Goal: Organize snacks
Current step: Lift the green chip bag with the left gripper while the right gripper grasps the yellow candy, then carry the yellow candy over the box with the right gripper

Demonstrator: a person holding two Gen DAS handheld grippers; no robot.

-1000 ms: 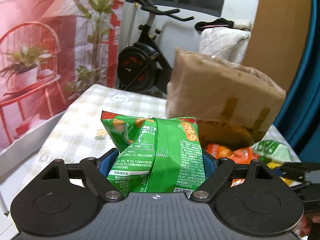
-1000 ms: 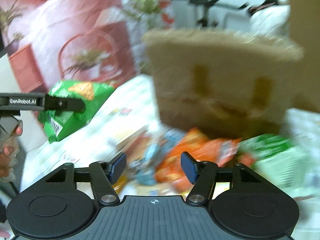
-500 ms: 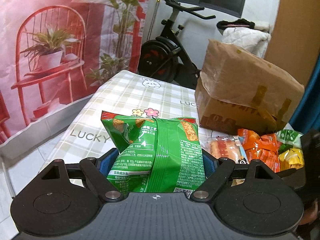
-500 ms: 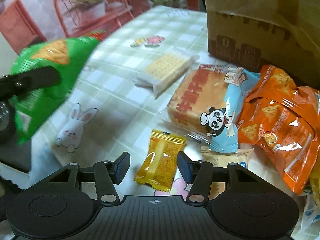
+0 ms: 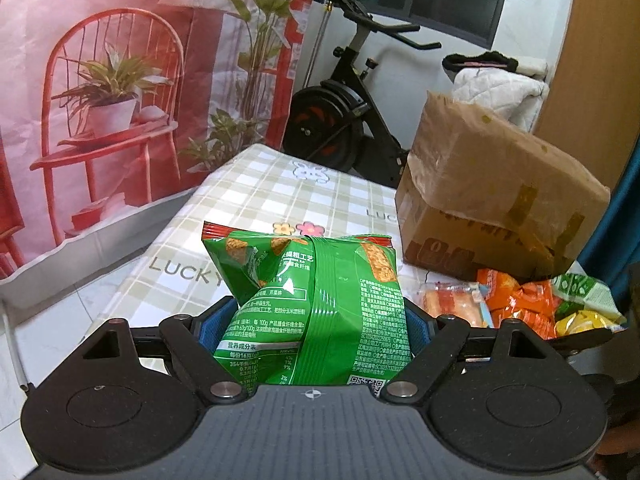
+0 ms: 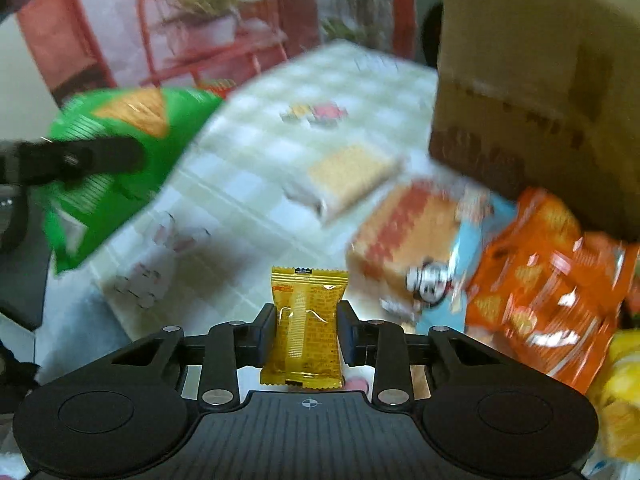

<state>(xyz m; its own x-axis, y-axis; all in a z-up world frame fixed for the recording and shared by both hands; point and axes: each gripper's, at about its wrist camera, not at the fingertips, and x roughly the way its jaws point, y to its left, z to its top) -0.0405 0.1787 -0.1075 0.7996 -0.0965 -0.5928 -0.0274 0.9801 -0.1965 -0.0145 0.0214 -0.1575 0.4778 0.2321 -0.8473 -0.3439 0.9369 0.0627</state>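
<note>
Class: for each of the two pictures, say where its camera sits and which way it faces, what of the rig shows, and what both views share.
Left wrist: on the left gripper, facing along the table to the box; it holds a green bag.
Right wrist: on the right gripper, tilted down at the snacks; it pinches a yellow packet.
Shared: green bag, box, orange bag.

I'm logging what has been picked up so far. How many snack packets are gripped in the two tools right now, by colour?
green packet: 1
yellow packet: 1
Total: 2
</note>
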